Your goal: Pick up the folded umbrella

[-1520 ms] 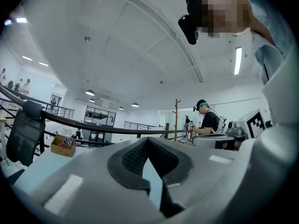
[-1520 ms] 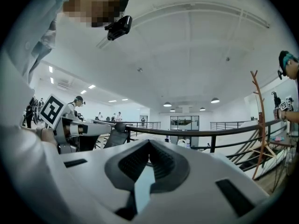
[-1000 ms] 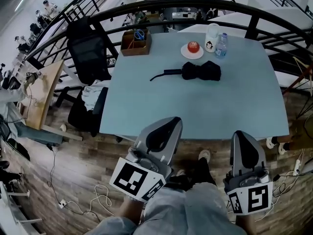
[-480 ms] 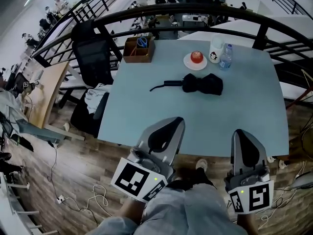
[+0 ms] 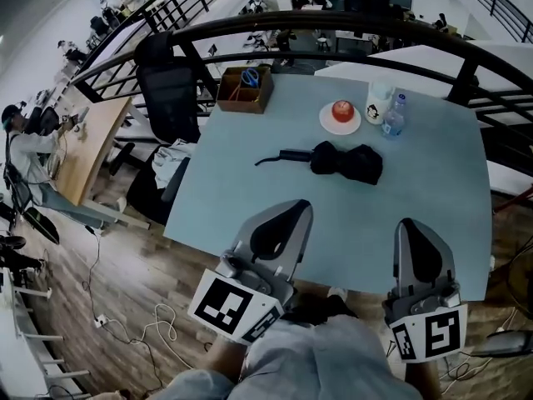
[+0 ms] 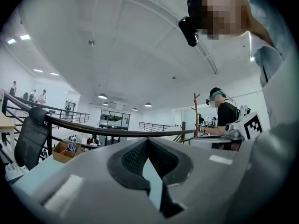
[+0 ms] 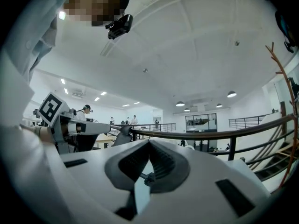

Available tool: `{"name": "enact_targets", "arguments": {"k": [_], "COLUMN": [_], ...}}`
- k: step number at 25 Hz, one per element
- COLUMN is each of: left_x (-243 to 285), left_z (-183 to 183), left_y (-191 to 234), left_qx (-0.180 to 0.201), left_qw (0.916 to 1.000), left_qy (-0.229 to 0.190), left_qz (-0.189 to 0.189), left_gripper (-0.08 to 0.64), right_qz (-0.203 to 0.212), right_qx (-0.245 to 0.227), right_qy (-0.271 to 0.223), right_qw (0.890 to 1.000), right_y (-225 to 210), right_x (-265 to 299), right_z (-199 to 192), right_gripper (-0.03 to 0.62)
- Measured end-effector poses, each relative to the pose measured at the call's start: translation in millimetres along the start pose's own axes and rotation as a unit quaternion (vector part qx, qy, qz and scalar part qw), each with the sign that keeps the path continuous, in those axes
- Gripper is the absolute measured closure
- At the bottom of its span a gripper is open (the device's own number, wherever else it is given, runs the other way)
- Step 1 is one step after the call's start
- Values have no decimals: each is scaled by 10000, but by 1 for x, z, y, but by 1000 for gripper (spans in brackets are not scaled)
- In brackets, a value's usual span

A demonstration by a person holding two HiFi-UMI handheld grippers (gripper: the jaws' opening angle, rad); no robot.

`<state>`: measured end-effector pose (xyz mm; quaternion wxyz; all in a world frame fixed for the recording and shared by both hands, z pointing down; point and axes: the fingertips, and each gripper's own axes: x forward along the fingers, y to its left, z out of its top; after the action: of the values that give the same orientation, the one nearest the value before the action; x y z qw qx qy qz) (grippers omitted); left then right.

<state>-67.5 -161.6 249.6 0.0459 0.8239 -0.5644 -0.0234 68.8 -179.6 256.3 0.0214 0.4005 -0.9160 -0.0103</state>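
Left fingers: those of the left gripper [image 6: 147, 141] are pressed together at the tips, and we see nothing between them.
Right fingers: the right gripper [image 7: 149, 143] is likewise closed tip to tip, with nothing held.
Grippers: in the head view both sit low and side by side, pointing level toward the table [image 5: 275, 202]. The left one leans slightly inward. Their closed look and their place in the view match a second ago.
Task thing: the folded umbrella [image 5: 348, 162] lies flat past the middle of the table, its thin handle end pointing left. It is well apart from both grippers and untouched.
Change in distance: a second ago the table's near edge lay beyond the gripper tips. Now the tips overlap that edge, and the umbrella sits lower in the head view, so we are nearer to it.
Umbrella itself: its place among the other things on the table is as it was a second ago.
Behind the umbrella: a plate [image 5: 326, 123] bearing a red fruit [image 5: 342, 109], then a white cup [image 5: 380, 102] and a bottle [image 5: 394, 120] just beside each other.
Far left corner: a wooden box [image 5: 246, 95].
Around the table: an office chair [image 5: 166, 98] at the left side and a dark railing [image 5: 333, 25] curving behind, both shifted lower in the view than before.
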Motion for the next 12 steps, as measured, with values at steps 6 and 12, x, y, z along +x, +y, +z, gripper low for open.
{"name": "enact_targets", "arguments": {"k": [6,12], "left_x": [27,45], "left_z": [-4,-5], "left_y": [-4,-11], "left_qx": [39,138], "left_qw": [9997,9990], "left_qy": [-5,93], "left_qz": [255,419], "left_gripper": [555,555], "right_qz": [195,363], "right_qx": [117,167], "right_qy": [7,4], "right_qw": [9997,9992], "right_y": [-32,-53], "right_x": [9,13], "right_z": [-7,-11], "right_gripper": [592,592]}}
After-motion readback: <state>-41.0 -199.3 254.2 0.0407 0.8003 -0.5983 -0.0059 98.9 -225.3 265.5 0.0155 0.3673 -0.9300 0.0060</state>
